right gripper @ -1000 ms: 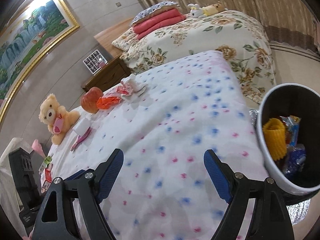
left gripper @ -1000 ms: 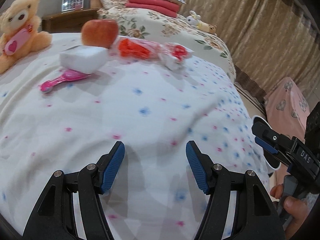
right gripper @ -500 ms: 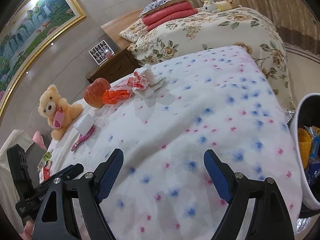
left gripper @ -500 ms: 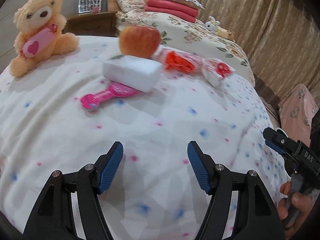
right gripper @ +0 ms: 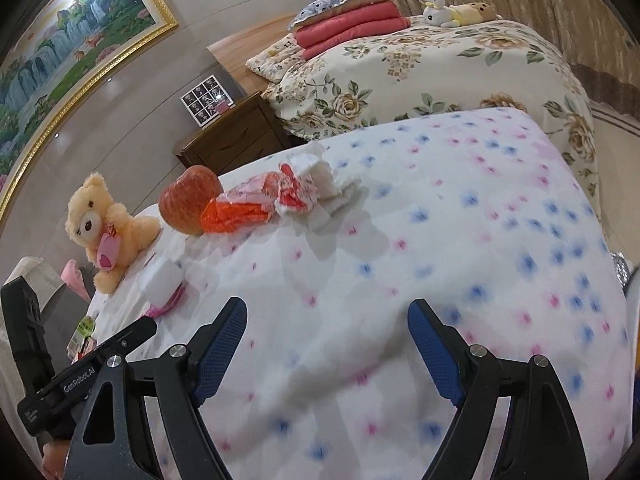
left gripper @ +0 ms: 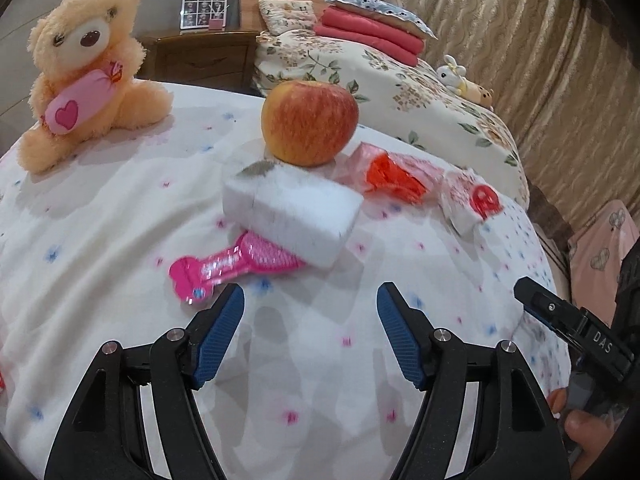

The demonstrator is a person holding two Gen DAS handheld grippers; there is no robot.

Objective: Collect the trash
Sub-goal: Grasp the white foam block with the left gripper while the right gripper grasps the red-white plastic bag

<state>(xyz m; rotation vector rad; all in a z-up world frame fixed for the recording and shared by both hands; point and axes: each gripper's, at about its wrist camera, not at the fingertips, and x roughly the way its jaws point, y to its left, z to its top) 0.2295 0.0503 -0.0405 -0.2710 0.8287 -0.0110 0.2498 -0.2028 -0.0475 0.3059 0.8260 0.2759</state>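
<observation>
While left gripper (left gripper: 310,334) open — bare bedspread (left gripper: 100,216) ahead, sponge (left gripper: 292,216) beyond.

Open bedspread (left gripper: 100,216) ahead toward bed's middle; white sponge block (left gripper: 292,210), pink brush (left gripper: 236,264) and apple (left gripper: 310,122) crowding the approach to orange wrapper (left gripper: 394,178).

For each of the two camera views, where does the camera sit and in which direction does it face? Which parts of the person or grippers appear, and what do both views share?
Left wrist: sits behind the left gripper, looking down across the bed at the white block, pink brush and apple; open jaws, and a hand holding the right gripper at the right edge.
Right wrist: sits behind the right gripper, facing across the spotted sheet toward the wrappers; open jaws, the left gripper at lower left.
Shared: apple, teddy bear, wrappers, white block, floral bed.
</observation>
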